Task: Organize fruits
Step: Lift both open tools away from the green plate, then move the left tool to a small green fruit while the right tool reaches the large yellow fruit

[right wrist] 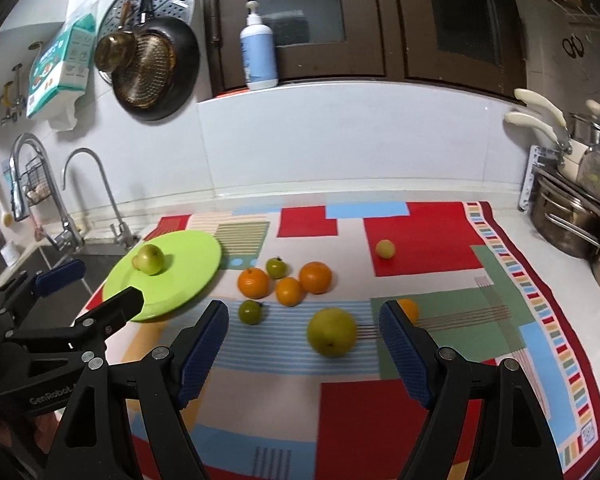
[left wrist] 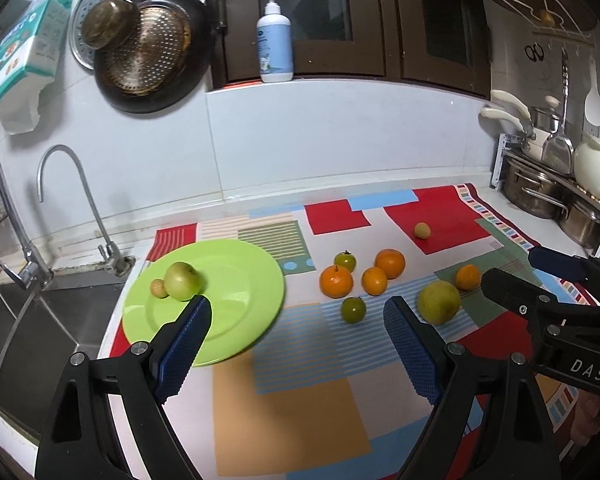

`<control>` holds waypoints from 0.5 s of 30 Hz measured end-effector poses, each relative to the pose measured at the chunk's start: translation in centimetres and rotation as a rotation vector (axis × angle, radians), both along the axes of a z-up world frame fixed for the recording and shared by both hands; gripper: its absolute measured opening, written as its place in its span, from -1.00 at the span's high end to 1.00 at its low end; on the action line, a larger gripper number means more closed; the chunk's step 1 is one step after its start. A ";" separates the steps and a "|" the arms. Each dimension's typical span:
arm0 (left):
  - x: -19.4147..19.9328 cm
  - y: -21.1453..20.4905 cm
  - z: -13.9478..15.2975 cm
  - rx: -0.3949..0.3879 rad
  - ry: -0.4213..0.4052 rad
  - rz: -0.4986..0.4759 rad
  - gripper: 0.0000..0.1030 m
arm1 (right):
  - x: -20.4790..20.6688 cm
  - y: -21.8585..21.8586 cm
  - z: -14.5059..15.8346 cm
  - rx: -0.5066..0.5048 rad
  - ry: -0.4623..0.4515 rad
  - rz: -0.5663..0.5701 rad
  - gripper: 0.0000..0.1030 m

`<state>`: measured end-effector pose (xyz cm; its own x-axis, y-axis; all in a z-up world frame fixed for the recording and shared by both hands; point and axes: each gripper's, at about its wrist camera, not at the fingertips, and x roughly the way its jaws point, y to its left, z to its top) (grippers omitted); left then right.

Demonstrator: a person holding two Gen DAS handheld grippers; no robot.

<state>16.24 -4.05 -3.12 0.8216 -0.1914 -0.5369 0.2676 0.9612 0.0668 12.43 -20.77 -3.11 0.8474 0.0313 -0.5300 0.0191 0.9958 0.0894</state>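
A green plate (left wrist: pixel 236 280) (right wrist: pixel 196 264) lies at the left end of a patterned cloth and holds a green apple (left wrist: pixel 183 281) (right wrist: pixel 151 259) and a small tan fruit (left wrist: pixel 158 288). Oranges (left wrist: pixel 336 280) (right wrist: pixel 253 282), small green fruits (left wrist: pixel 353 309) (right wrist: pixel 250 311) and a small yellow fruit (left wrist: pixel 422 230) (right wrist: pixel 385 249) lie loose on the cloth. A large yellow-green fruit (left wrist: pixel 439 301) (right wrist: pixel 332 332) rests just ahead of my right gripper (right wrist: pixel 304 312) (left wrist: pixel 516 270), untouched; its jaws stand open. My left gripper (left wrist: pixel 298 308) (right wrist: pixel 100 284) is open and empty beside the plate.
A sink (left wrist: pixel 28 332) with two faucets (left wrist: pixel 80 208) lies left of the cloth. Steel pots (right wrist: pixel 568 220) stand on a rack at the right. Pans (left wrist: pixel 148 52) hang on the wall, and a pump bottle (left wrist: pixel 275 40) stands on the window ledge.
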 end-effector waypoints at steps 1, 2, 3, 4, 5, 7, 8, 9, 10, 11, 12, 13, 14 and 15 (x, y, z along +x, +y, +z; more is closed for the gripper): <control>0.3 -0.3 -0.2 0.005 0.006 -0.007 -0.70 | 0.1 -0.2 -0.1 -0.002 0.003 -0.003 -0.52; 0.5 -0.5 -0.4 0.007 0.008 -0.014 -0.68 | 0.2 -0.4 -0.3 -0.003 0.005 -0.005 -0.52; 0.7 -0.7 -0.5 0.011 0.010 -0.018 -0.67 | 0.5 -0.6 -0.5 -0.005 0.011 -0.007 -0.52; 1.1 -1.0 -0.8 0.018 0.016 -0.023 -0.65 | 0.7 -0.7 -0.7 -0.007 0.016 -0.009 -0.52; 1.3 -1.1 -0.9 0.020 0.020 -0.029 -0.62 | 0.9 -0.8 -1.0 -0.009 0.022 -0.011 -0.52; 2.0 -1.5 -1.5 0.024 0.036 -0.045 -0.56 | 1.4 -1.0 -1.5 -0.012 0.034 -0.016 -0.52; 2.3 -1.6 -1.7 0.024 0.043 -0.053 -0.54 | 1.6 -1.1 -1.7 -0.013 0.041 -0.018 -0.52; 2.6 -1.7 -2.0 0.023 0.050 -0.064 -0.53 | 2.0 -1.2 -2.1 -0.010 0.051 -0.020 -0.52; 3.0 -1.9 -2.3 0.025 0.059 -0.074 -0.51 | 2.3 -1.3 -2.3 -0.005 0.059 -0.020 -0.52; 3.2 -2.1 -2.5 0.028 0.063 -0.080 -0.49 | 2.5 -1.4 -2.5 -0.003 0.065 -0.020 -0.52; 3.5 -2.2 -2.8 0.029 0.069 -0.088 -0.48 | 2.8 -1.5 -2.8 -0.001 0.075 -0.024 -0.52; 3.8 -2.4 -3.1 0.032 0.075 -0.098 -0.46 | 3.1 -1.6 -3.1 -0.002 0.085 -0.026 -0.52; 4.2 -2.6 -3.4 0.037 0.082 -0.108 -0.44 | 3.4 -1.6 -3.4 -0.003 0.094 -0.027 -0.52; 4.6 -2.9 -3.8 0.042 0.091 -0.121 -0.44 | 3.7 -1.7 -3.7 -0.004 0.106 -0.027 -0.52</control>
